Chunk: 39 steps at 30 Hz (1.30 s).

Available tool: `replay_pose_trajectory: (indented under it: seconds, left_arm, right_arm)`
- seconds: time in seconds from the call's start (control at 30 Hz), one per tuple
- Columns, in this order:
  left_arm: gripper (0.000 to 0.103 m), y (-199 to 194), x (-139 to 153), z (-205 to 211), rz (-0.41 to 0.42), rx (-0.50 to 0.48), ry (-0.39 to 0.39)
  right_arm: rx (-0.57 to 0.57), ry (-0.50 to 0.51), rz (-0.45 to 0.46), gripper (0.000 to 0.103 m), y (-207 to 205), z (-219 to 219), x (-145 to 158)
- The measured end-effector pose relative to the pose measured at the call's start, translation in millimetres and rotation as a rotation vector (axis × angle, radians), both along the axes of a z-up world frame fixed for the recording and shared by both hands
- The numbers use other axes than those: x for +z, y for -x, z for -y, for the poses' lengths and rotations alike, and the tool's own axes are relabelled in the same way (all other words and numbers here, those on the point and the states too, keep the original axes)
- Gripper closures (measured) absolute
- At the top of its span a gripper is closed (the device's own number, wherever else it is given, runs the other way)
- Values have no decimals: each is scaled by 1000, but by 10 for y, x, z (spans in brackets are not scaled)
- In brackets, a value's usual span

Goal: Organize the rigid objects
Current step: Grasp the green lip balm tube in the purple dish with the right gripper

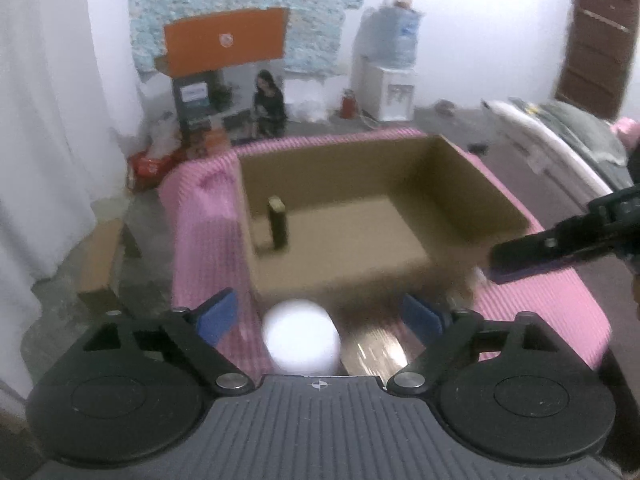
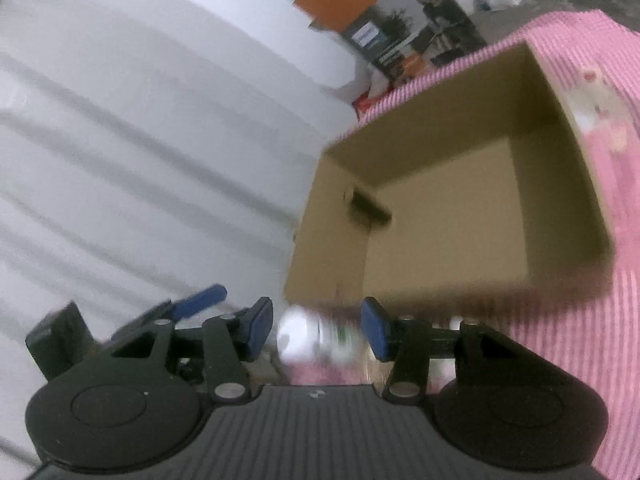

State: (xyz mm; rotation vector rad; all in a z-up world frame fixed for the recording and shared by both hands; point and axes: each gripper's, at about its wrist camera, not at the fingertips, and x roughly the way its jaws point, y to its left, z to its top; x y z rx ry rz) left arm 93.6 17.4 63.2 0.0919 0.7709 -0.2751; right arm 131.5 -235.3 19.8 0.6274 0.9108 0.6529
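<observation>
An open cardboard box (image 1: 340, 168) sits on a pink striped cloth (image 1: 200, 240). Inside it, near its left wall, stands a small dark bottle with a gold cap (image 1: 278, 224). My left gripper (image 1: 320, 316) is open wide in front of the box, with a white round object (image 1: 302, 336) between its blue pads (image 1: 218, 316) but touching neither. A blurred shiny thing (image 1: 372, 348) lies beside it. My right gripper (image 2: 317, 330) is open around a blurred white bottle with a green label (image 2: 316, 340). The box (image 2: 440, 128) and the dark bottle (image 2: 368, 206) lie beyond it.
The right gripper's finger (image 1: 520, 256) reaches in from the right; the left gripper's blue finger (image 2: 200, 300) shows in the right wrist view. A white curtain (image 2: 120, 160) hangs at the left. On the floor are an orange box (image 1: 224, 40), a water dispenser (image 1: 388, 92) and bedding (image 1: 560, 132).
</observation>
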Motion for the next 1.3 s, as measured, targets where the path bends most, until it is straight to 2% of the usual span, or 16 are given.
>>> replay_pose_trajectory:
  seconds: [0.17, 0.27, 0.33, 0.4, 0.47, 0.57, 0.8, 0.9, 0.97, 1.07, 1.23, 1.3]
  left_arm:
    - [14, 314, -317, 118, -66, -36, 62]
    - [23, 403, -494, 206, -103, -64, 77]
    - [34, 435, -563, 271, -113, -88, 85]
    - [37, 454, -608, 293, -129, -112, 114]
    - [42, 446, -661, 330, -159, -154, 153]
    - [48, 470, -763, 412, -195, -194, 173]
    - [54, 355, -915, 481, -252, -221, 164]
    - [54, 323, -949, 465, -258, -217, 146]
    - [55, 294, -977, 460, -264, -212, 136]
    - [59, 298, -1048, 491, -257, -206, 118]
    - [72, 243, -1097, 584, -237, -210, 77]
    - [74, 201, -1132, 619, -244, -213, 67]
  right_arm:
    - [48, 164, 35, 52, 345, -208, -235]
    - [87, 256, 54, 58, 384, -352, -361]
    - [112, 290, 55, 61, 329, -444, -450]
    - [124, 318, 49, 63, 339, -484, -510]
    - [134, 320, 37, 66, 331, -512, -563]
    - [133, 313, -1, 66, 252, -549, -706]
    - [102, 295, -112, 66, 306, -502, -958]
    - [103, 253, -162, 66, 354, -472, -1024]
    - [104, 238, -167, 66, 377, -461, -1012]
    - [86, 263, -127, 66, 391, -446, -922]
    - [73, 292, -131, 66, 304, -492, -948]
    - [77, 301, -142, 66, 271, -527, -985]
